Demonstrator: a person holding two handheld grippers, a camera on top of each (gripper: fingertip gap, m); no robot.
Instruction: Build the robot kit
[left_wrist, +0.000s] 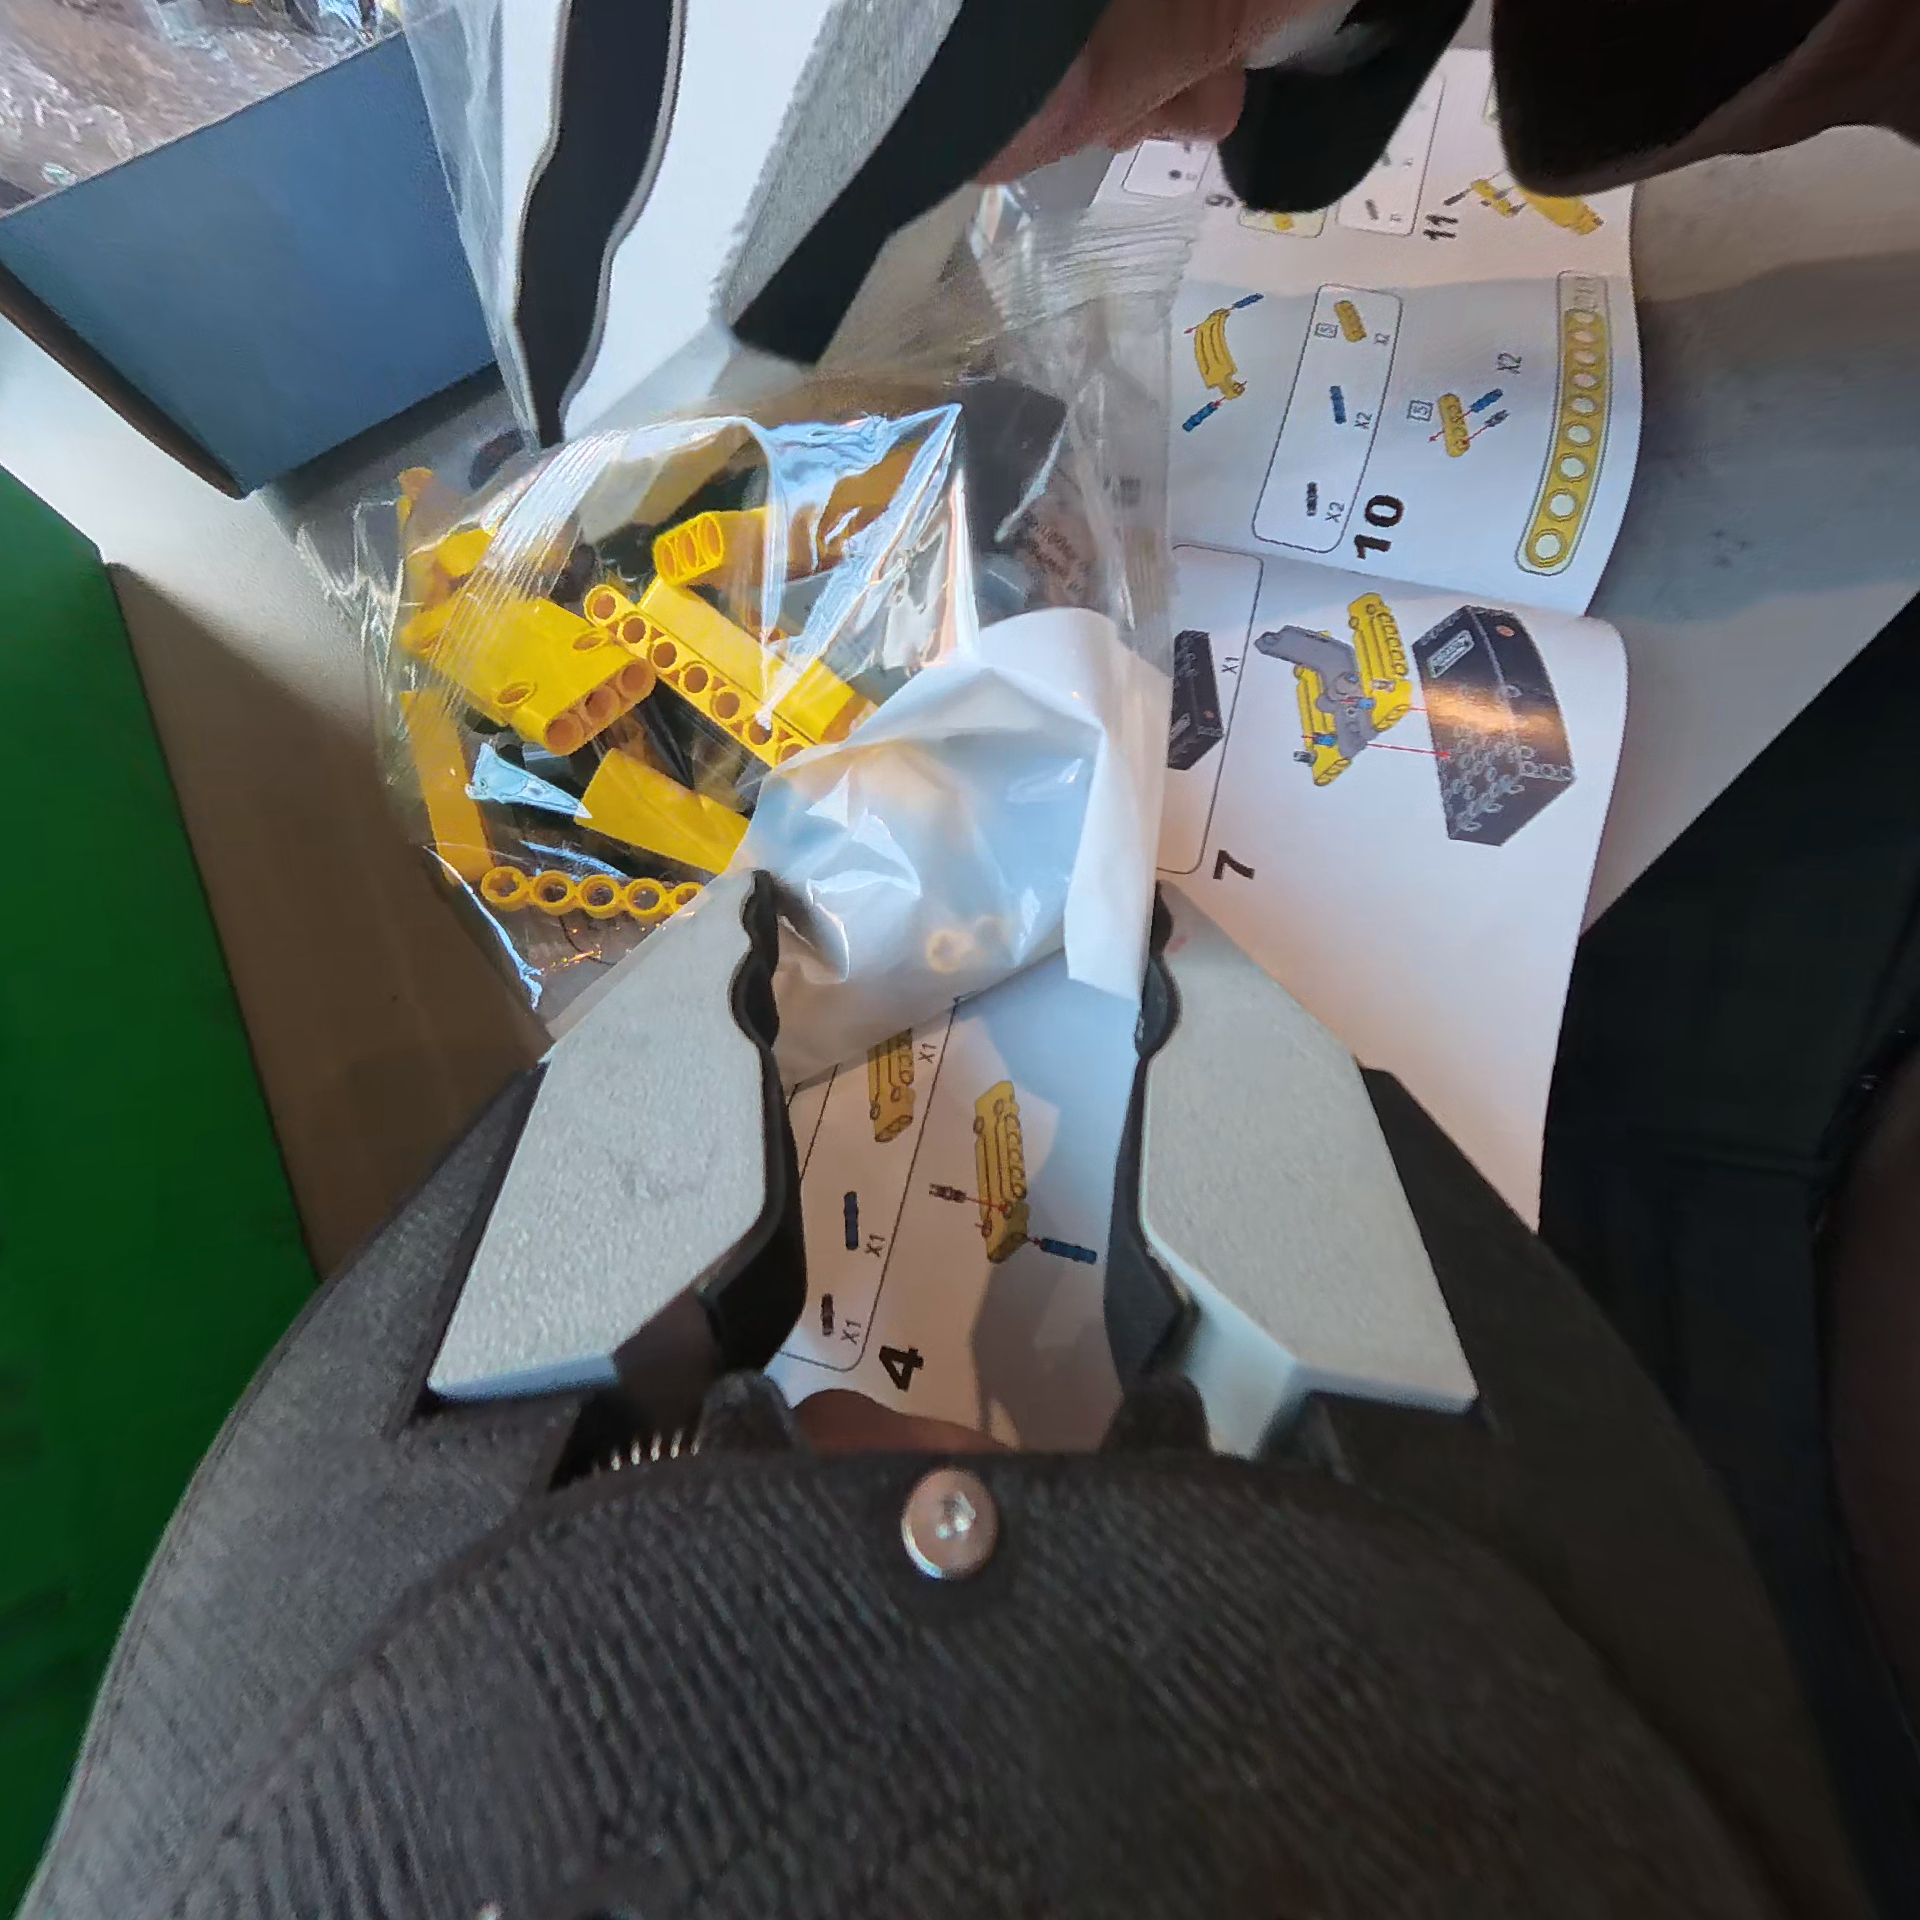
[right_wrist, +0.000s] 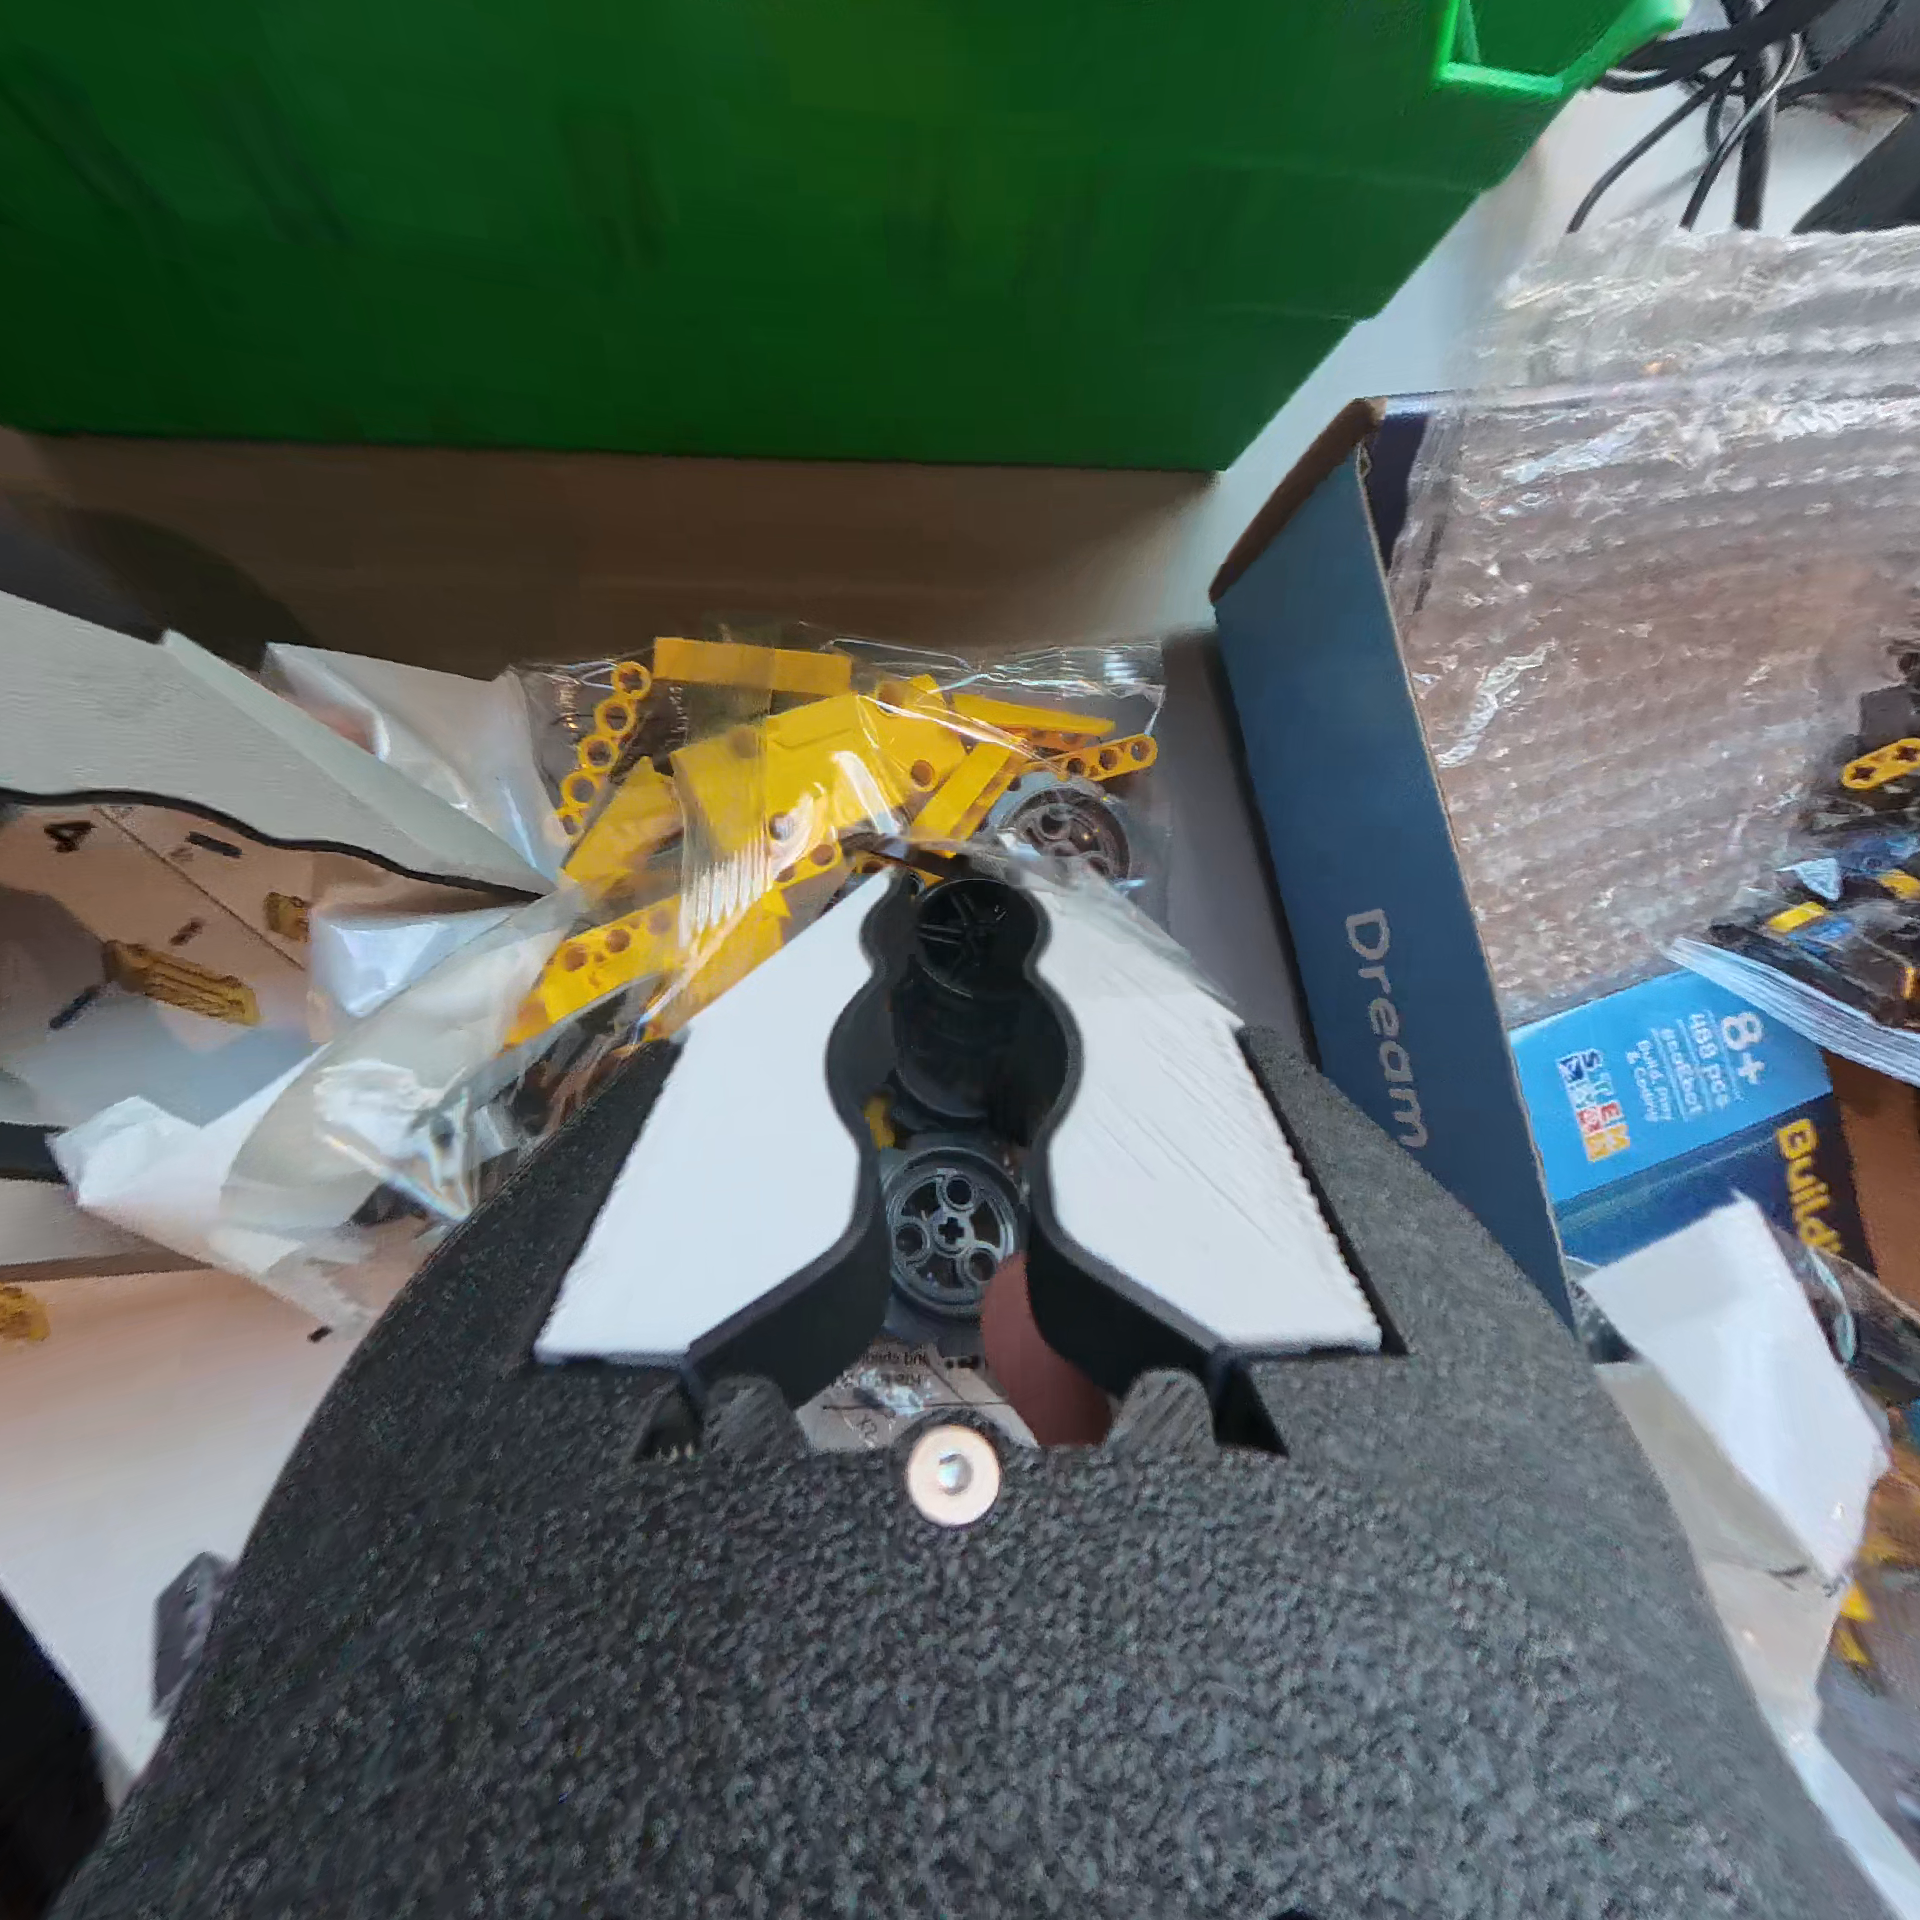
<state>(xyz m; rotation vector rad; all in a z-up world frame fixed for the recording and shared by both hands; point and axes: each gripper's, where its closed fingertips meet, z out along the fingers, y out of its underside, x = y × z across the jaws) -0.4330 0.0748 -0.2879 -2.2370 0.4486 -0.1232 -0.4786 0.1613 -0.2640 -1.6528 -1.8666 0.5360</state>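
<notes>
A clear plastic bag (left_wrist: 644, 665) of yellow beams and black wheels lies on a printed instruction sheet (left_wrist: 1403, 727). My left gripper (left_wrist: 956, 914) is closed on the bag's crumpled near end, with both pads against the bunched film. My right gripper (right_wrist: 966, 894) hovers over the bag's (right_wrist: 810, 790) other end with its jaws a little apart. Black wheels (right_wrist: 951, 1226) inside the bag show between its pads, and film drapes over one fingertip (right_wrist: 1091, 935). The right gripper also shows blurred at the top of the left wrist view (left_wrist: 665, 374), with nothing seen clamped.
An open blue cardboard box (right_wrist: 1340, 831) with bubble wrap (right_wrist: 1662, 520) and more parts stands on the right. A green bin (right_wrist: 727, 208) stands behind a brown cardboard sheet (right_wrist: 623, 540). Black cables (right_wrist: 1714, 104) lie at the far right. A hand (left_wrist: 1122, 94) holds the right gripper.
</notes>
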